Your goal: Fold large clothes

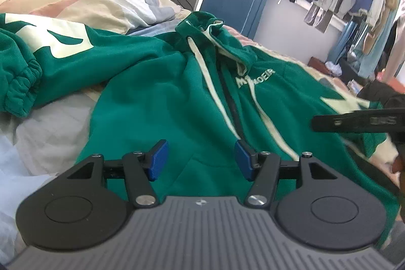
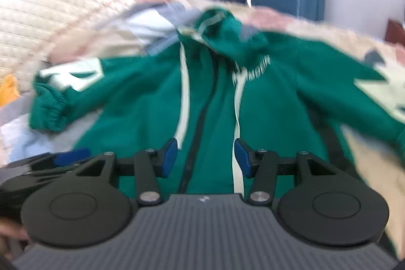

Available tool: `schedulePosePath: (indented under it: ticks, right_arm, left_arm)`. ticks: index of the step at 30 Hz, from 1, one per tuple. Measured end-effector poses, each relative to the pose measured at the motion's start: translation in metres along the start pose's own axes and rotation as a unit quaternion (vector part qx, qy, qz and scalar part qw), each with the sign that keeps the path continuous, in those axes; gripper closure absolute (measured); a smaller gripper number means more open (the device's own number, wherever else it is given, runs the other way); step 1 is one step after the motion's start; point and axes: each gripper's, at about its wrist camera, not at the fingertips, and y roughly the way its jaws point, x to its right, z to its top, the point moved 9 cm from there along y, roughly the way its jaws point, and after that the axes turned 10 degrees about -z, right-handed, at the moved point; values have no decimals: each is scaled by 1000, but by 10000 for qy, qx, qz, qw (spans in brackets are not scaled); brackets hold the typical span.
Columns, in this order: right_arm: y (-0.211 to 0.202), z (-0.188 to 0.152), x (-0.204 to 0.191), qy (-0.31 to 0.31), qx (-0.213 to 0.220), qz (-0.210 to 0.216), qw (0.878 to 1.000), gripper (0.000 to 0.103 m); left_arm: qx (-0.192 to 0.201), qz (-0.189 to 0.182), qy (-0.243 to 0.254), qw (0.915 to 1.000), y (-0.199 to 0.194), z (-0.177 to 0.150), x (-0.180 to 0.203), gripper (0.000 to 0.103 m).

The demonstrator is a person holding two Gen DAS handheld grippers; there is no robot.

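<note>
I have the green hoodie [image 1: 157, 82] spread front-up on the bed [image 1: 50, 123], zipper toward me, so its sleeves can fold inward; my left gripper [image 1: 201, 160] and right gripper [image 2: 205, 157] hover above its hem, jaws parted, holding nothing.

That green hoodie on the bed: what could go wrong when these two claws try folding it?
1. The hoodie lies rumpled, its sleeve bunched at one side, so a fold might come out crooked.
2. The cream drawstrings hang loose down the front and could snag in a gripper.
3. The left gripper and right gripper, both open and empty, hover close together and might bump.
</note>
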Motion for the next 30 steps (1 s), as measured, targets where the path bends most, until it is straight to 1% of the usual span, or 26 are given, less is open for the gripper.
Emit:
schedulePosePath:
  ticks: [2, 4, 6, 7, 8, 9, 11, 13, 15, 17, 19, 21, 23, 25, 26, 27, 30]
  right_arm:
    - [20, -9, 10, 127, -132, -83, 9998, 51]
    - [36, -19, 19, 72, -367, -261, 9990, 51]
    - [50, -27, 27, 99, -605, -403, 9973, 50]
    - [55, -31, 31, 130, -723, -444, 9963, 47]
    - [61, -34, 33, 169, -838, -437, 9954, 35]
    - [64, -36, 35, 242, -900, -402, 9948, 26]
    - [70, -40, 34, 360, -988, -328, 9939, 23]
    - [73, -39, 32, 378, -1031, -257, 9936, 23]
    - [69, -29, 35, 556, -900, -132, 9943, 23]
    - [61, -14, 45, 808, -624, -93, 9947, 23]
    - [51, 5, 64, 1075, -271, -191, 9937, 23]
    - [41, 22, 93, 1374, 91, -408, 9896, 23]
    - [35, 34, 129, 1773, 346, -641, 9815, 23]
    - [33, 36, 167, 2263, 442, -886, 9690, 23]
    - [35, 34, 188, 2598, 421, -975, 9598, 23]
    - [37, 28, 208, 2999, 351, -1017, 9479, 23]
    - [53, 2, 251, 4024, 22, -927, 9108, 23]
  left_arm:
    - [-48, 58, 101, 9999, 2, -6, -1, 40]
    - [-89, -11, 30, 10000, 4, -11, -3, 40]
    - [-103, 44, 18, 9999, 6, -15, -5, 40]
    - [-101, 88, 1, 9999, 7, -15, -7, 40]
    - [-85, 94, -51, 9999, 7, -14, -8, 40]
    - [-51, 47, -103, 9999, 8, -13, -9, 40]
    - [-40, 58, -164, 9998, 10, -14, -11, 40]
    - [-154, 132, -166, 9997, 15, -18, -15, 40]
    - [-248, 157, -196, 9994, 18, -23, -16, 40]
    - [-274, 156, -203, 9993, 18, -25, -15, 40]
    - [-260, 134, -188, 9994, 17, -25, -12, 40]
    - [-238, 103, -195, 9995, 16, -25, -9, 40]
    - [-223, 88, -212, 9995, 15, -25, -8, 40]
    - [-218, 77, -234, 9995, 14, -25, -7, 40]
    - [-219, 71, -246, 9994, 14, -25, -6, 40]
    - [-224, 73, -264, 9994, 14, -25, -7, 40]
    - [-245, 92, -304, 9992, 16, -26, -7, 40]
